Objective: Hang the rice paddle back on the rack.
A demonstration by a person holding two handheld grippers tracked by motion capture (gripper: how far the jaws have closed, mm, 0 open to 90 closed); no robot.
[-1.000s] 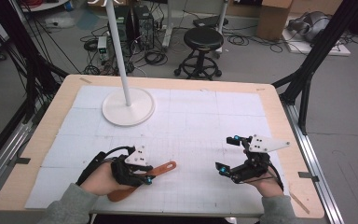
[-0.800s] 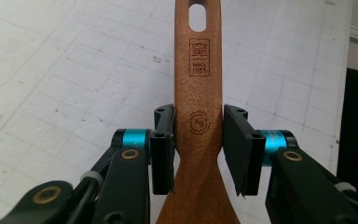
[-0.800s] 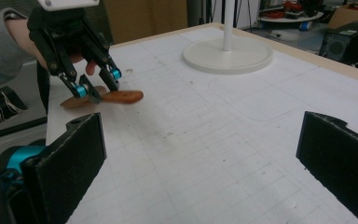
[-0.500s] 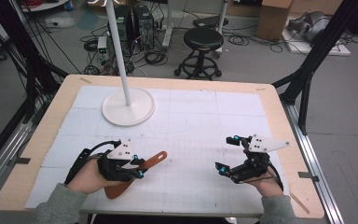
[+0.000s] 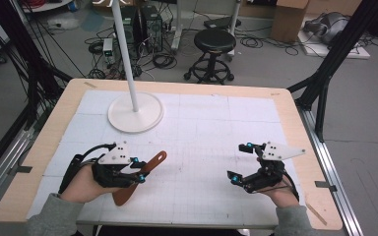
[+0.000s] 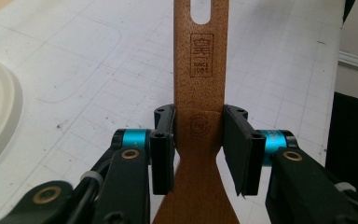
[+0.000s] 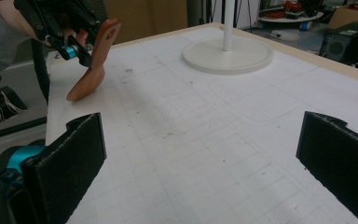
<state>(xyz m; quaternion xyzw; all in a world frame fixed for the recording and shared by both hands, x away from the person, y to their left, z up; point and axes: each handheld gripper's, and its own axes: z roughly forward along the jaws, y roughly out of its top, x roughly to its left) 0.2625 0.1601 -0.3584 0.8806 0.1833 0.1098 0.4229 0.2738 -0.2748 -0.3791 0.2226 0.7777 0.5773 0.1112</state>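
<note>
Jaws of left gripper (image 6: 198,149) clamp wooden spatula (image 6: 200,84) — handle between them

In the left gripper view the wooden spatula (image 6: 200,93) runs off both the top and bottom picture edges, so its hanging slot is cut through and its blade end is out of sight; the stamped mark on its handle is too small to read in full. From the high view, the left hand-held gripper (image 5: 137,169) covers the spatula's middle. The white lamp stand (image 5: 135,112) loses its pole top at the upper edge (the right gripper view likewise cuts the pole). The desk (image 5: 187,87) has its near edge partly hidden by the person's sleeves, and the right hand-held gripper (image 7: 200,163) shows both pads clipped by the frame.
</note>
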